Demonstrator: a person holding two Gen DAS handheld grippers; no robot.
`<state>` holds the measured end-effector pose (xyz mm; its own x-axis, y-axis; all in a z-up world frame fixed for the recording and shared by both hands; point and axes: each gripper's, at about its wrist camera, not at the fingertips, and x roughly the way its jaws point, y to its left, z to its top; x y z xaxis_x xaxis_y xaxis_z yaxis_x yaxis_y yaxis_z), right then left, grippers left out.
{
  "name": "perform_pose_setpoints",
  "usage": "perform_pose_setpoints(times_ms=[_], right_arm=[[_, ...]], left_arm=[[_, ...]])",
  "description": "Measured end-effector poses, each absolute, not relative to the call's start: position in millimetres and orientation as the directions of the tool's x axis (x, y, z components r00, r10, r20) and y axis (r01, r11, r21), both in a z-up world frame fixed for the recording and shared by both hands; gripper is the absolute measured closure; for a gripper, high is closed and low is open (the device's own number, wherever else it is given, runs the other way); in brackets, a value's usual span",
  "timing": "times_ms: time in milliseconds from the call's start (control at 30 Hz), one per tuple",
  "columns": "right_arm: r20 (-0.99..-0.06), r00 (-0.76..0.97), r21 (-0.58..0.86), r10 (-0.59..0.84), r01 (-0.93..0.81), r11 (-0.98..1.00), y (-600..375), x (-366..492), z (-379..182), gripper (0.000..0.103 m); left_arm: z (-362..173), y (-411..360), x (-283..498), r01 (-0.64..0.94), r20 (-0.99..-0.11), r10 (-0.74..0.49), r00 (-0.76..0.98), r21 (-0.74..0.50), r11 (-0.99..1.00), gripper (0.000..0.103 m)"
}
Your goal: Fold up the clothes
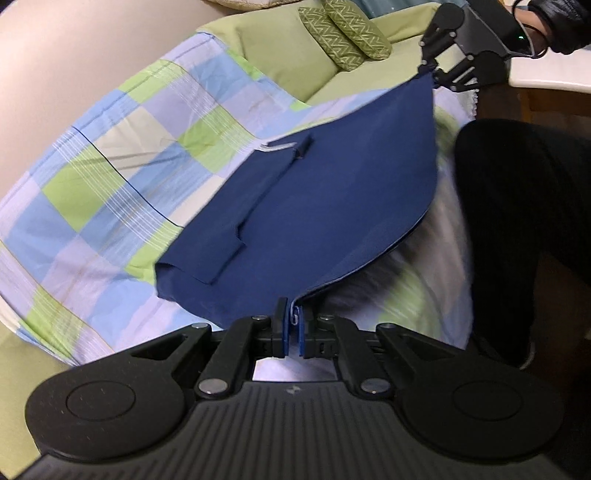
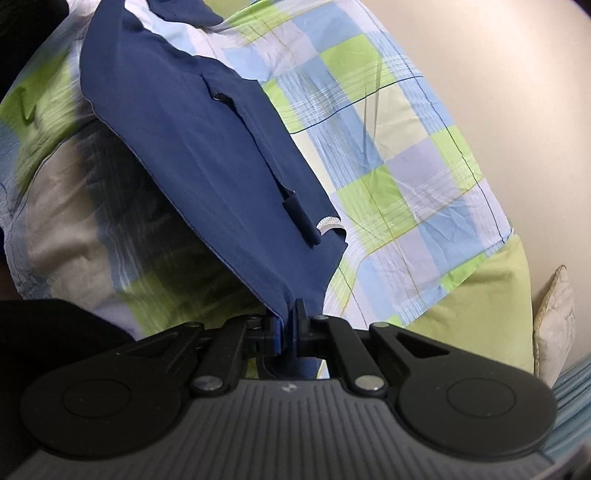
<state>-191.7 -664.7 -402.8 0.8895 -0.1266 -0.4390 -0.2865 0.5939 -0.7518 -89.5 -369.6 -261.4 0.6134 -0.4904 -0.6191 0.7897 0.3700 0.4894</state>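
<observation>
garment (image 1: 325,206), navy, is held taut above the checked sheet (image 1: 110,177) by its near edge, pinched in both left gripper (image 1: 292,325) and right gripper (image 2: 286,325) (mid-fold, it seems), to be carried across and laid flat.

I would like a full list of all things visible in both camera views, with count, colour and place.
Garment: one, navy blue, held up over the bed, far part resting on it.
Checked bedcover: one, blue, green and lilac, on the bed.
Green sheet: one, under the bedcover.
Patterned pillows: two, green, at the bed's head.
Pale cushion: one, by the wall.
Left gripper: black, shut on the garment's edge.
Right gripper: black, shut on the other corner.
Leg: black trousers, beside the bed.
</observation>
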Motion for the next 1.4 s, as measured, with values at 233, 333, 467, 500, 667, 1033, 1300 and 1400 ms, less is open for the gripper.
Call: perform_pose_setpoints(times_ms=[233,333,467,500,667,1033,1300,1400], right_arm=[[-0.445,0.89,-0.722,-0.101,-0.29,0.628,-653,-228,-388,0.102],[-0.445,0.891,-0.711,-0.089,-0.29,0.64,-652,-233,-377,0.102],[-0.428,0.899,-0.717,-0.089,-0.279,0.639,-661,-219,-357,0.102],[-0.428,0.899,-0.714,-0.088,-0.277,0.643,-662,-218,-353,0.102],[-0.419,0.903,-0.717,-0.091,-0.268,0.644,-677,-195,-331,0.102],[-0.464,0.883,-0.71,-0.073,-0.321,0.626,-723,-76,-292,0.103],[-0.635,0.771,-0.571,-0.053,-0.422,0.704,-764,82,-325,0.103],[-0.693,0.719,-0.517,-0.054,-0.443,0.733,-773,146,-363,0.102]], left_arm=[[-241,-355,-109,0.793,-0.597,-0.524,0.607,0.412,0.448,0.102],[-222,-352,-94,0.774,-0.568,-0.53,0.629,0.401,0.489,0.102],[-191,-350,-57,0.75,-0.541,-0.526,0.657,0.393,0.532,0.102],[-187,-351,-51,0.748,-0.54,-0.525,0.659,0.39,0.537,0.102],[-171,-353,-27,0.739,-0.535,-0.519,0.666,0.38,0.556,0.102],[-166,-376,123,0.724,-0.567,-0.487,0.664,0.327,0.607,0.102],[-238,-402,269,0.731,-0.661,-0.434,0.612,0.264,0.629,0.102],[-272,-410,298,0.733,-0.71,-0.402,0.578,0.236,0.638,0.102]])
